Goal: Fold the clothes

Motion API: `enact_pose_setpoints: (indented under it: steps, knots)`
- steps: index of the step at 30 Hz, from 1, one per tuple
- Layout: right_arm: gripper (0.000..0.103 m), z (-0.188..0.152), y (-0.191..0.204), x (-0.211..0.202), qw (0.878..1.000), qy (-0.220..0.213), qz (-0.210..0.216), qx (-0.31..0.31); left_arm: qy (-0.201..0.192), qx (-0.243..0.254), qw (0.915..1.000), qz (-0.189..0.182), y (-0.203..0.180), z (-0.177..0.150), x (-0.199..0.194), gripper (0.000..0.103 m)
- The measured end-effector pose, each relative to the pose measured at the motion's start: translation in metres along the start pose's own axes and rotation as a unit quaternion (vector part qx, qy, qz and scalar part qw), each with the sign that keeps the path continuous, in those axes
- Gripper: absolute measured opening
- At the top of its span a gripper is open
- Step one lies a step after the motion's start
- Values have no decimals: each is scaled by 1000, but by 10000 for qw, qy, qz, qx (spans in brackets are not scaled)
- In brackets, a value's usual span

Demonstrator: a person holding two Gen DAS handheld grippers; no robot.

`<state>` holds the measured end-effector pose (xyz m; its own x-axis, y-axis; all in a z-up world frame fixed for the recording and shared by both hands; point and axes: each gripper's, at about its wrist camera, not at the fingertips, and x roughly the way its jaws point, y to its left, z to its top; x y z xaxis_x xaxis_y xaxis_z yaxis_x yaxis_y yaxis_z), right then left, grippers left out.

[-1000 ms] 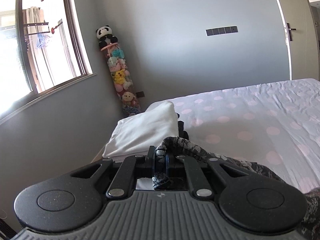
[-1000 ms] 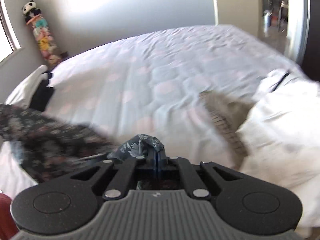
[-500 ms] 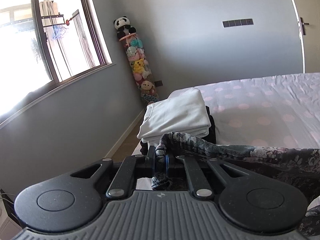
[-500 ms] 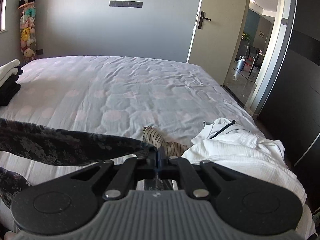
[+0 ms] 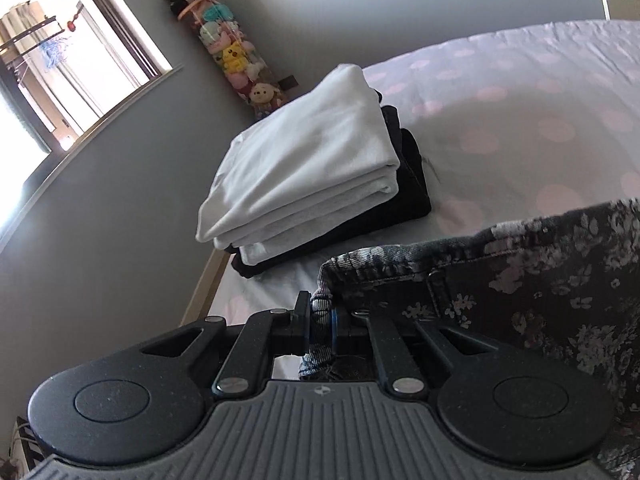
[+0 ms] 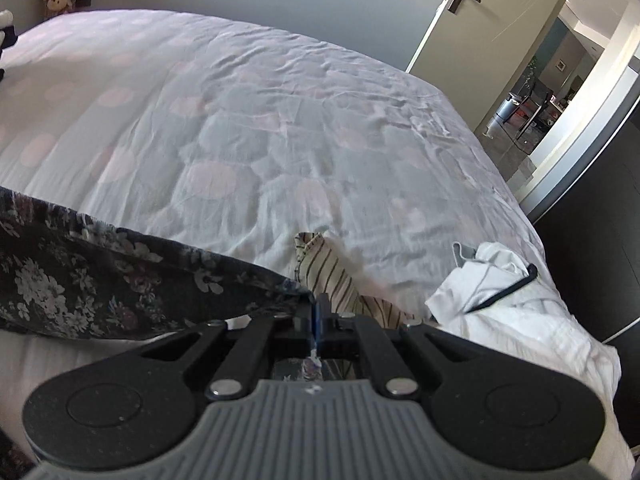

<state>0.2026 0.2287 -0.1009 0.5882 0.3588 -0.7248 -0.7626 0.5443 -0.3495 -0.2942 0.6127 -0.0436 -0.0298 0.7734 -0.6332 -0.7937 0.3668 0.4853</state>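
dark floral garment [image 5: 540, 280], pink-dotted white bedsheet [image 6: 280, 120], striped cream cloth [image 6: 340, 280]

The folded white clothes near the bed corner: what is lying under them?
Under the folded white clothes lies a folded black garment, resting on the dotted bed sheet. Only its edges show; the rest is covered, so anything further beneath cannot be seen.

Dark floral-print garment [image 5: 540, 288] stretched out low over the bed, waistband edge uppermost, pinched at each end. Folded white and black clothes [image 5: 320, 168] are stacked beside it.
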Motion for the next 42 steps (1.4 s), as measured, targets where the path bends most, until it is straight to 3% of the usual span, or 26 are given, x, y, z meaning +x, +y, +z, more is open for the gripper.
enact_pose_setpoints:
  steps: [5, 10, 16, 20, 22, 24, 28, 29, 30, 31, 33, 37, 39, 41, 42]
  knots:
    - [2, 56, 10, 74, 9990, 69, -311, -310, 260, 399, 9988, -53, -41, 24, 65, 11]
    - [2, 91, 19, 144, 9981, 225, -385, -430, 513, 703, 9962, -54, -76, 29, 115, 11]
    - [4, 99, 26, 197, 9980, 485, -53, -402, 562, 1012, 9933, -15, -97, 9, 142, 12]
    - [11, 100, -2, 192, 9969, 347, 456, 531, 396, 922, 9949, -46, -94, 4, 135, 18]
    - [20, 100, -21, 183, 9915, 280, 729, 1043, 356, 863, 9956, -80, -89, 2, 128, 23]
    - [38, 97, -39, 168, 9863, 133, 844, 1410, 255, 796, 9964, -105, -83, 0, 119, 29]
    - [53, 84, -63, 139, 9775, -156, 1018, 1843, 99, 778, 9969, -29, -73, -7, 100, 41]
    - [71, 81, -67, 132, 9755, -231, 996, 1947, 81, 798, 9968, -19, -72, -7, 95, 43]
    - [95, 78, -71, 127, 9730, -301, 940, 2088, 66, 795, 9968, -1, -70, -7, 91, 48]
    - [97, 76, -77, 123, 9693, -381, 911, 2250, 52, 790, 9969, 18, -69, -8, 88, 51]
    - [96, 72, -88, 118, 9626, -449, 867, 2529, 20, 741, 9972, 60, -64, -9, 81, 51]
    - [91, 60, -98, 123, 9580, -179, 773, 2756, 6, 702, 9975, 38, -58, -8, 67, 52]
    - [71, 51, -102, 129, 9571, 16, 758, 2797, 30, 739, 9973, 44, -54, -10, 65, 54]
    - [61, 39, -105, 137, 9545, 218, 759, 2875, 124, 707, 9974, 27, -51, -14, 64, 54]
    - [60, 31, -107, 142, 9521, 323, 771, 2941, 200, 637, 9978, -14, -49, -17, 64, 54]
